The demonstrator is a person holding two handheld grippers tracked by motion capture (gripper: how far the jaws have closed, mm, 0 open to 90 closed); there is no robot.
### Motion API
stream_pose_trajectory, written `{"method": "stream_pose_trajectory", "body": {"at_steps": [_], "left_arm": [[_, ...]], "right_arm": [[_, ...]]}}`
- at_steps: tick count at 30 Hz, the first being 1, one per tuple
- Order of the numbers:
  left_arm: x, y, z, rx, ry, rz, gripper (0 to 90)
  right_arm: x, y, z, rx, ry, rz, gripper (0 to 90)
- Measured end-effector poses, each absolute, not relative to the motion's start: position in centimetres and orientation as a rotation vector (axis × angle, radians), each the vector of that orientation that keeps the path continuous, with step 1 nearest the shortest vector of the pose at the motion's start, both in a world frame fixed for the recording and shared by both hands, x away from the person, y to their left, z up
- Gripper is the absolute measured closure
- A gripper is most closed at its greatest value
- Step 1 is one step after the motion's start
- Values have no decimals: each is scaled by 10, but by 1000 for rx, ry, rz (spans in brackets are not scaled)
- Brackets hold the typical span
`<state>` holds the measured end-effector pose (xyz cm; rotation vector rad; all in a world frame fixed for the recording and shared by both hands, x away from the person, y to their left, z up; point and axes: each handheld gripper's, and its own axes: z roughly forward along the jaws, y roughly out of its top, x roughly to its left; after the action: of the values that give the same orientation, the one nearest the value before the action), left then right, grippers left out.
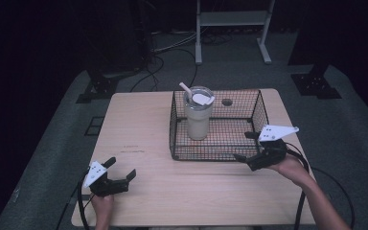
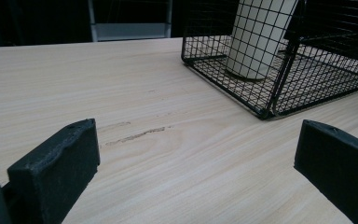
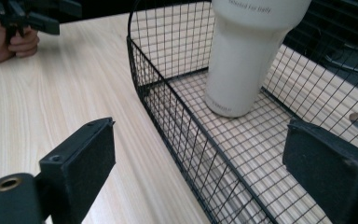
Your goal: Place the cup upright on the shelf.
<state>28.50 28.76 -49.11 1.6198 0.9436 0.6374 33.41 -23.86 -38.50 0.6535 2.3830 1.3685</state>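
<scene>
One tumbler (image 1: pixel 198 117) upright in one wire basket (image 1: pixel 258 111); two grippers, left (image 1: pixel 117 173) and right (image 1: pixel 247 146), both wide open, empty.

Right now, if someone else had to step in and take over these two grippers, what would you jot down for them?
Left gripper: open, holding nothing, low over the near left of the table, apart from the basket.
Right gripper: open, holding nothing, at the near right corner of the wire basket; one jaw stands outside the wall, the other over the basket.
Tumbler: stands upright inside the basket, lid and straw on, toward its left side.
Done: nothing gripped yet.
Left: probably reaching in for the tumbler, or gripping the basket; I cannot tell which.
</scene>
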Motion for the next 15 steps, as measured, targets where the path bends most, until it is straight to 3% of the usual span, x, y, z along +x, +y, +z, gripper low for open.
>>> {"method": "stream_pose_trajectory", "body": {"at_steps": [15], "left_arm": [[285,287,-491,1620,950,635,0]], "right_arm": [[319,-248,-404,683,2353,1410,86]]}}
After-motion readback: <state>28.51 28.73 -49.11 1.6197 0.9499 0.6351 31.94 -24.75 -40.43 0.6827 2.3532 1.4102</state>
